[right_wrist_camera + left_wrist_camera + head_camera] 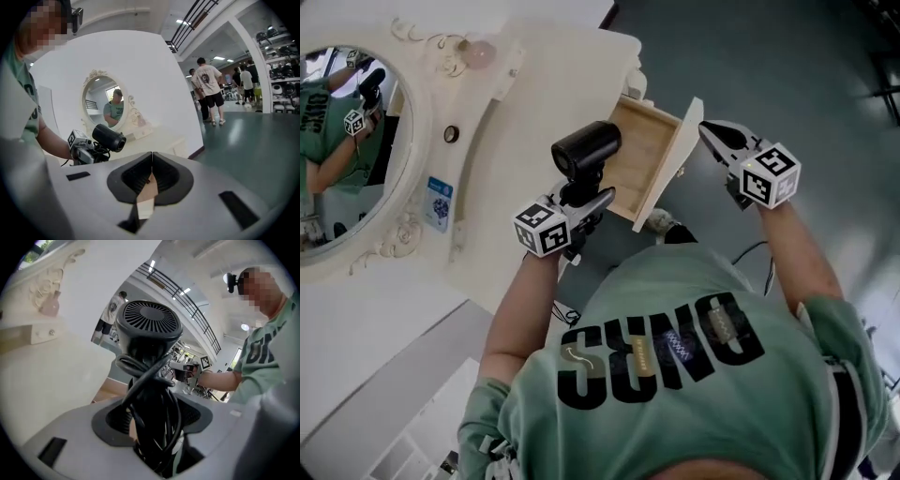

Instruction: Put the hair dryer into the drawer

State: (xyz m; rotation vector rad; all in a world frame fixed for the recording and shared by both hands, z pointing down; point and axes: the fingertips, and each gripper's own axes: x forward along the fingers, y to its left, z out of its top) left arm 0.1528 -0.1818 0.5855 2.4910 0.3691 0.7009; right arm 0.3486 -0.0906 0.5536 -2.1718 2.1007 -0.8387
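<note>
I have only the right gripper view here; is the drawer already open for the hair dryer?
Observer: Yes, the head view shows the drawer pulled out, its wooden inside exposed.
Operator: Thank you. How is the hair dryer held?
Observer: The left gripper view shows the left gripper shut on it, over the black cord wound round it.

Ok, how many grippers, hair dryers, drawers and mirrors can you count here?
grippers: 2, the left gripper and the right gripper
hair dryer: 1
drawer: 1, pulled open
mirror: 1
Total: 5
</note>
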